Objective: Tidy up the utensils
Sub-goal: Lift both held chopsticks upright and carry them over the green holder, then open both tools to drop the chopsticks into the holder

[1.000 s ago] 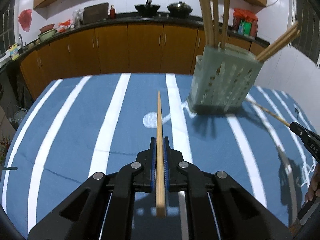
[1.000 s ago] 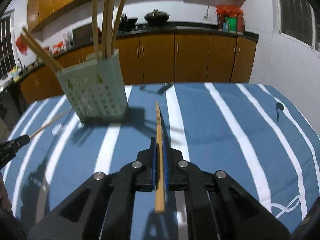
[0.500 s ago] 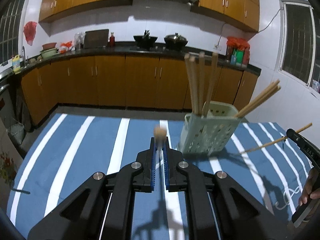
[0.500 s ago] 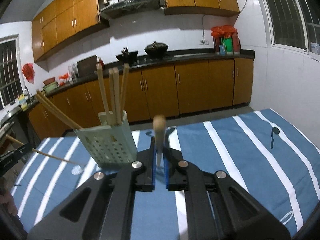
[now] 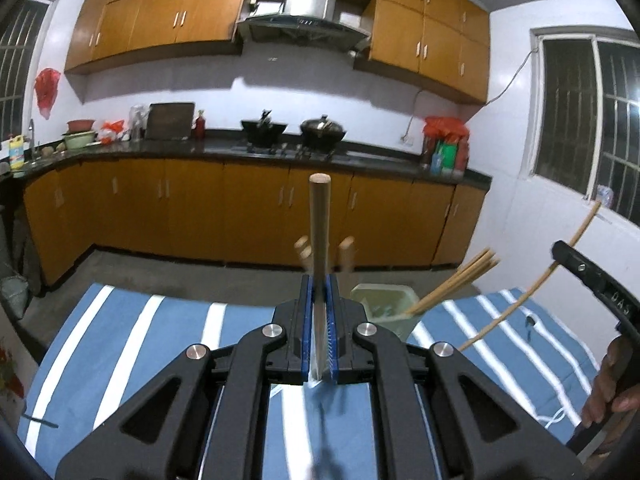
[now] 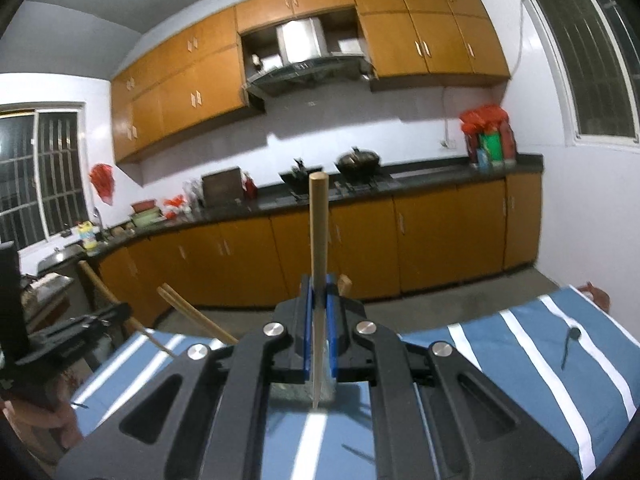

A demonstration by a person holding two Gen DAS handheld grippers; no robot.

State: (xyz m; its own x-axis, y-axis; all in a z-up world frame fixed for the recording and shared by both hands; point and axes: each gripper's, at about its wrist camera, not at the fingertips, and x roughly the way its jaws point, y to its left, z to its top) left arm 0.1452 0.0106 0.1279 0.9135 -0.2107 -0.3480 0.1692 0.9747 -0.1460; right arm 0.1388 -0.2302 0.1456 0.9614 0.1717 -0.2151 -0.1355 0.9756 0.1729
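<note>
Chopsticks (image 5: 319, 216) (image 6: 319, 220) — one clamped per tool — point straight ahead, tips raised.

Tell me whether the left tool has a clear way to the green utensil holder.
Probably yes. The left tool, shut on a chopstick, sits above the green utensil holder; only chopsticks standing inside crowd its opening.
</note>
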